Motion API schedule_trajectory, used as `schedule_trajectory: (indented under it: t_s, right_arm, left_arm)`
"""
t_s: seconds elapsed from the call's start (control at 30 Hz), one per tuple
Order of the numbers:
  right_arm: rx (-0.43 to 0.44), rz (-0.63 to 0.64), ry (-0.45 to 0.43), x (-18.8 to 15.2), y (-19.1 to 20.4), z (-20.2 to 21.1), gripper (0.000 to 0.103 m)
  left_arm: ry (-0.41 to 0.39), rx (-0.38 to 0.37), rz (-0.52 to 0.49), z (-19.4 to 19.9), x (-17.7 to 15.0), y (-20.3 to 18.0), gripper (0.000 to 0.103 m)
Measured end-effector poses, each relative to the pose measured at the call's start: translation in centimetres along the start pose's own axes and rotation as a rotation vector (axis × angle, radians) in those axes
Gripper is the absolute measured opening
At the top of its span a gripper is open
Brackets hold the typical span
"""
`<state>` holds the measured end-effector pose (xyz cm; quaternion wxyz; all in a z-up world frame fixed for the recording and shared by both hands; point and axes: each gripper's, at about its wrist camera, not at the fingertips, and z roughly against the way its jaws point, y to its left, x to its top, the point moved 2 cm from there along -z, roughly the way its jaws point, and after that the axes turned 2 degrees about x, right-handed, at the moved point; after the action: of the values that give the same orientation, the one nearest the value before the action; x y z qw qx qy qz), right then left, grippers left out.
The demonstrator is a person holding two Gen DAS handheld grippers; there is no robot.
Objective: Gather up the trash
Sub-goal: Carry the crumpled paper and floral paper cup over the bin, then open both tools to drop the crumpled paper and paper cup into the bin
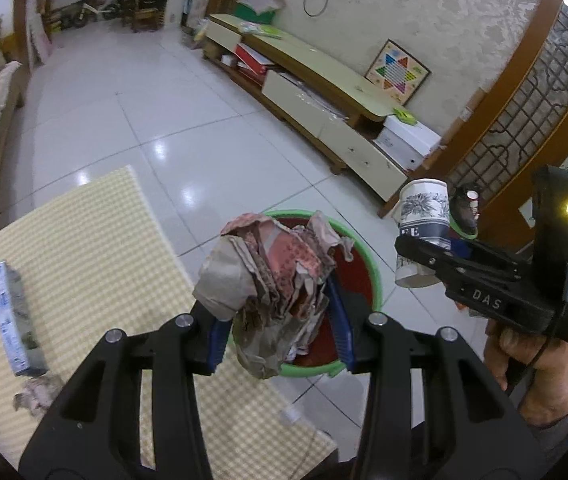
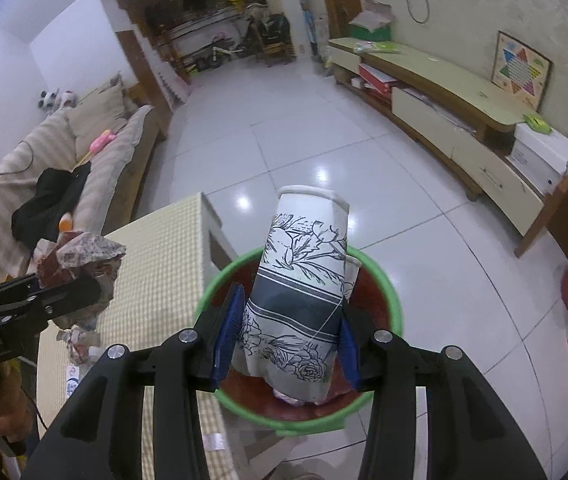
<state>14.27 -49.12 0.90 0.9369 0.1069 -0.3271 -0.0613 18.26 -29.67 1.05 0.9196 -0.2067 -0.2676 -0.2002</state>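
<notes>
Two tongs pinching trash, left tongs (image 1: 279, 316) crumpled paper (image 1: 271, 276), right tongs (image 2: 288, 340) paper cup (image 2: 300, 280), bin (image 2: 394, 300) half-hidden beneath.

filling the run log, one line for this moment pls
left gripper: shut on crumpled paper | right gripper: shut on paper cup | both above green bin | small box on table

"DAS" on right gripper (image 1: 424, 258) body; "E" (partial) on paper cup (image 1: 424, 224).
</notes>
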Motion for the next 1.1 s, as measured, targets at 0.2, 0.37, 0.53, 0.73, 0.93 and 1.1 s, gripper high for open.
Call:
schedule_trajectory:
  t_s: [0.2,0.37,0.53,0.73,0.93,1.1]
  right_arm:
    - [-0.007,0.006,0.037,0.0,-1.4,-0.4,0.042]
    - [0.003,0.019,0.059,-0.2,-0.8,-1.1,0.042]
    - [0.012,0.025,0.064,-0.3,-0.7,-1.3,0.042]
    - [0.015,0.031,0.077,-0.5,-0.6,-1.7,0.042]
    - [0.013,0.034,0.083,-0.5,-0.4,-2.0,0.042]
    - [0.009,0.044,0.084,-0.5,-0.5,-2.1,0.044]
  left_arm:
    - [0.046,-0.054,0.012,-2.6,1.3,-1.4,0.041]
    - [0.063,-0.077,0.009,-3.9,2.0,-2.4,0.042]
    - [0.073,-0.085,0.029,-4.8,2.6,-2.7,0.043]
    - [0.074,-0.083,0.037,-5.0,2.7,-2.7,0.043]
    - [0.075,-0.092,0.049,-5.3,3.3,-3.0,0.045]
    - [0.059,-0.087,0.06,-4.9,3.6,-2.8,0.055]
